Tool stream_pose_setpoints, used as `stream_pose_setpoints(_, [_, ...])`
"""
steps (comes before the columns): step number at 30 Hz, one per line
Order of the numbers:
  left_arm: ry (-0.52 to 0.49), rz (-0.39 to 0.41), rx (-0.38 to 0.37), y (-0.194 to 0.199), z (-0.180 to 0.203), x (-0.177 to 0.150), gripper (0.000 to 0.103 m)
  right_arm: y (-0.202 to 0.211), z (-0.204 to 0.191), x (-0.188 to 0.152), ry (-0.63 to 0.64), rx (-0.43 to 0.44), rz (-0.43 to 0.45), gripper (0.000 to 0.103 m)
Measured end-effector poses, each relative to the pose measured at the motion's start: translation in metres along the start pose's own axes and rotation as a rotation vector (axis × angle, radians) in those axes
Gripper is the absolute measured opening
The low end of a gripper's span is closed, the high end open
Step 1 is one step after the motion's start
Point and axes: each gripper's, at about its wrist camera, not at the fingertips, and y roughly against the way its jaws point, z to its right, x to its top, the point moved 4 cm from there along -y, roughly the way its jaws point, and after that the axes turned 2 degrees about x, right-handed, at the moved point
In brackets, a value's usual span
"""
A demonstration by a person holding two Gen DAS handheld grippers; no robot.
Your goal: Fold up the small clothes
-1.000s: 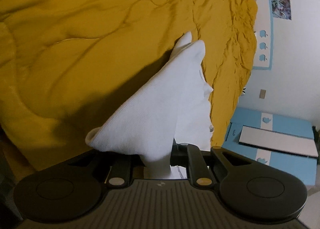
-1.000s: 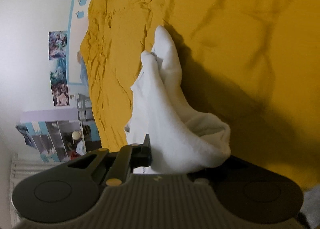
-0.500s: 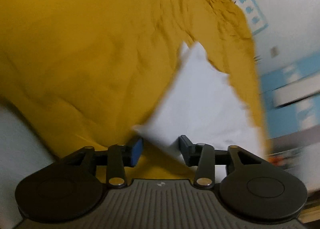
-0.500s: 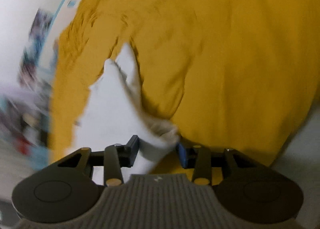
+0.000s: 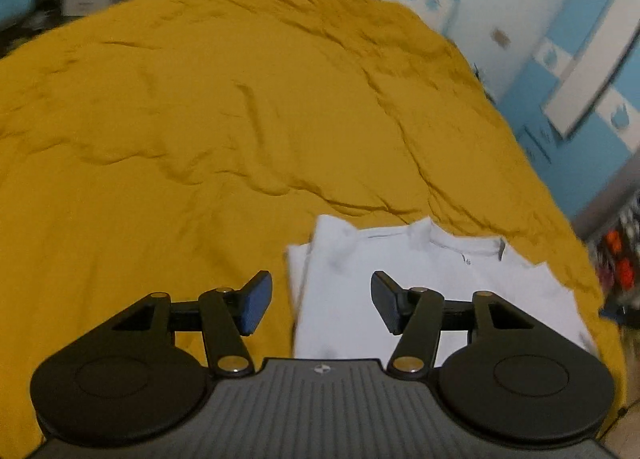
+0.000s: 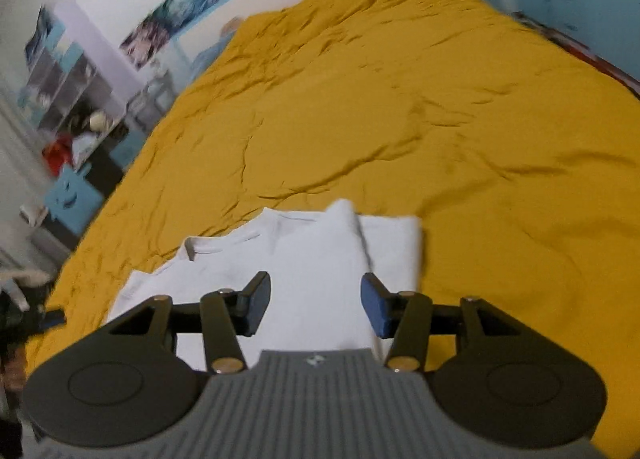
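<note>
Released, white shirt (image 5: 352, 299) lies near the bedspread (image 5: 180, 119) edge, both grippers opening empty.

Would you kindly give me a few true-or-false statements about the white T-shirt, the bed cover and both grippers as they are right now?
1. The white T-shirt lies on the mustard-yellow bed cover. True.
2. The left gripper is clamped on the shirt. False: its jaws are opening, with no cloth pinched between them.
3. The shirt's neckline is visible. True.
4. The right gripper is lifting a sleeve. False: its jaws are opening and hold nothing; the shirt lies flat on the cover.
5. The bed cover is blue. False: it is mustard yellow.
</note>
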Motion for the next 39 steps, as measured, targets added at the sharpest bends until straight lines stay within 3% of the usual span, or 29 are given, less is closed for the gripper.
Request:
stream_pose_setpoints(2, [-0.016,-0.026,0.004,-0.026,0.009,0.011,0.066,-0.025,-0.002,0.013,0.058,-0.020,-0.043,0.047])
stream_pose_setpoints(5, [-0.063,-0.054,-0.015,-0.048,0.015,0.003,0.064,-0.068,-0.006,0.041,0.144,-0.066,-0.078,0.046])
stream_pose_setpoints(8, [-0.101,-0.110,0.005,-0.069,0.014,-0.007,0.064,-0.113,-0.008,0.067,0.152,-0.064,-0.106,0.047])
stream_pose_setpoints(10, [-0.094,-0.160,-0.023,-0.082,0.011,-0.010,0.064,-0.131,-0.001,0.071,0.156,-0.071,-0.135,0.050])
stream_pose_setpoints(14, [-0.070,-0.183,-0.063,-0.100,0.007,-0.005,0.064,-0.155,-0.004,0.067,0.276,-0.088,-0.177,0.053])
stream_pose_setpoints(16, [-0.061,-0.179,-0.073,-0.104,0.006,-0.005,0.036,-0.162,-0.006,0.068,0.318,-0.113,-0.157,0.041])
stream_pose_setpoints(17, [-0.058,-0.178,-0.056,-0.107,0.005,-0.003,0.019,-0.172,-0.011,0.071,0.318,-0.108,-0.144,0.016])
stream_pose_setpoints(18, [-0.045,-0.174,-0.025,-0.109,0.003,-0.005,0.003,-0.174,-0.012,0.071,0.310,-0.098,-0.129,0.003])
stream_pose_setpoints(23, [-0.076,-0.048,-0.021,-0.083,0.010,-0.006,0.003,-0.167,-0.012,0.071,0.318,-0.109,-0.036,0.002])
stream_pose_setpoints(27, [0.004,0.007,-0.057,-0.060,0.002,0.003,0.003,-0.145,-0.006,0.084,0.234,-0.094,0.091,0.002])
stream_pose_setpoints(31, [0.092,0.047,-0.090,-0.055,-0.009,0.020,0.003,-0.139,-0.001,0.100,0.186,-0.067,0.156,0.002])
stream_pose_setpoints(34, [0.117,0.013,-0.061,-0.074,-0.015,0.024,0.003,-0.151,0.002,0.110,0.173,-0.078,0.155,0.002])
stream_pose_setpoints(39, [0.152,-0.080,0.030,-0.116,-0.024,0.006,0.003,-0.199,0.008,0.105,0.192,-0.156,0.040,0.002])
